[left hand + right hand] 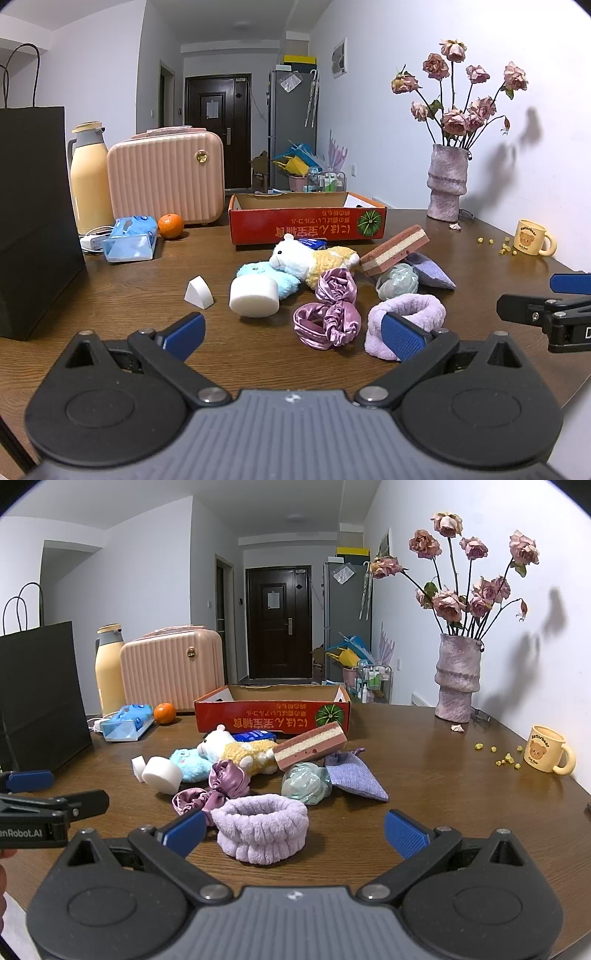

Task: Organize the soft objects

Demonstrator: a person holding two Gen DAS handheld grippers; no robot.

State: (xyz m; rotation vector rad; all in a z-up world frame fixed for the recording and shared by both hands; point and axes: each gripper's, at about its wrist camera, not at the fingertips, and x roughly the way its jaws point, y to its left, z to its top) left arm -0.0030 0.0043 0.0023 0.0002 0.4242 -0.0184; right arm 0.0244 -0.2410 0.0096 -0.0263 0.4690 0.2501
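Basically not started: red box (273,710) at desk's far edge looks empty, soft pile mid-desk untouched. Left gripper (291,332) and right gripper (295,832) both spread wide, grasping nothing. Lilac headband (264,825) nearest, just ahead of right gripper.

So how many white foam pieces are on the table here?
2. A wedge-shaped white foam piece lies left of the pile, and a round white foam block sits beside it, against the blue plush. More could be hidden under the pile.
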